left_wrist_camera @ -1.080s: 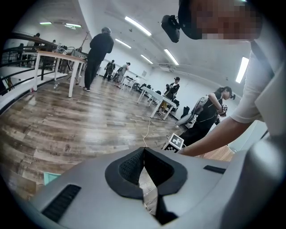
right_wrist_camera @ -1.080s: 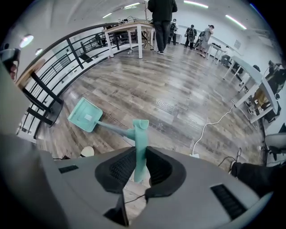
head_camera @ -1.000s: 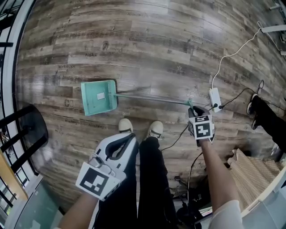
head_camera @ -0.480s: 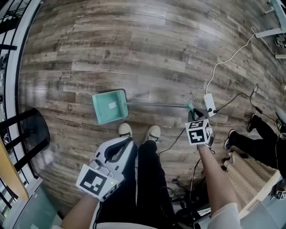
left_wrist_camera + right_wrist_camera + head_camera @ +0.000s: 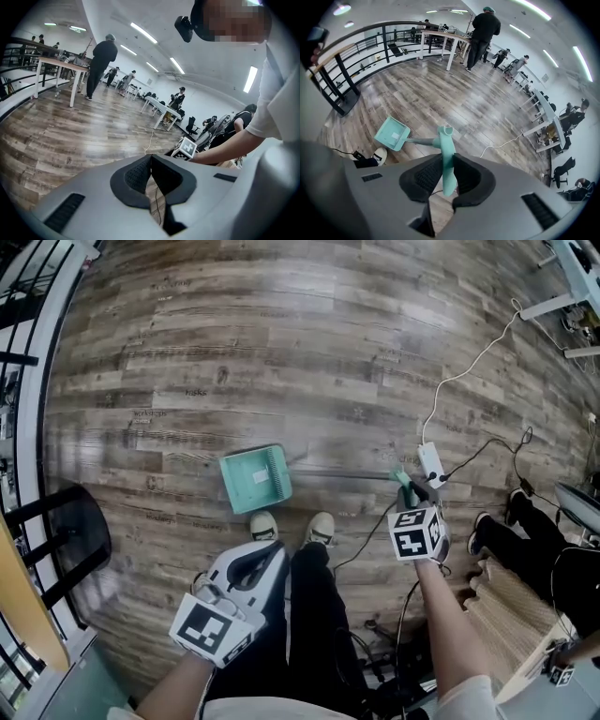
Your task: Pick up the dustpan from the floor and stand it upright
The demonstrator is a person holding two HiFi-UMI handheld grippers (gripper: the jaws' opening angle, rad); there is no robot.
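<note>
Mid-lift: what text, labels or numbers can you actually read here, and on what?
"tasks": printed on the wood floor.
"workshops": printed on the floor, down-left of that, faint.
Other floor words: too blurred to read.
White label on the dustpan: too small to read.

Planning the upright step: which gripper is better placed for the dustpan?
Right. The right gripper has the dustpan handle between its jaws, which are opening; the left gripper is shut, empty.
</note>
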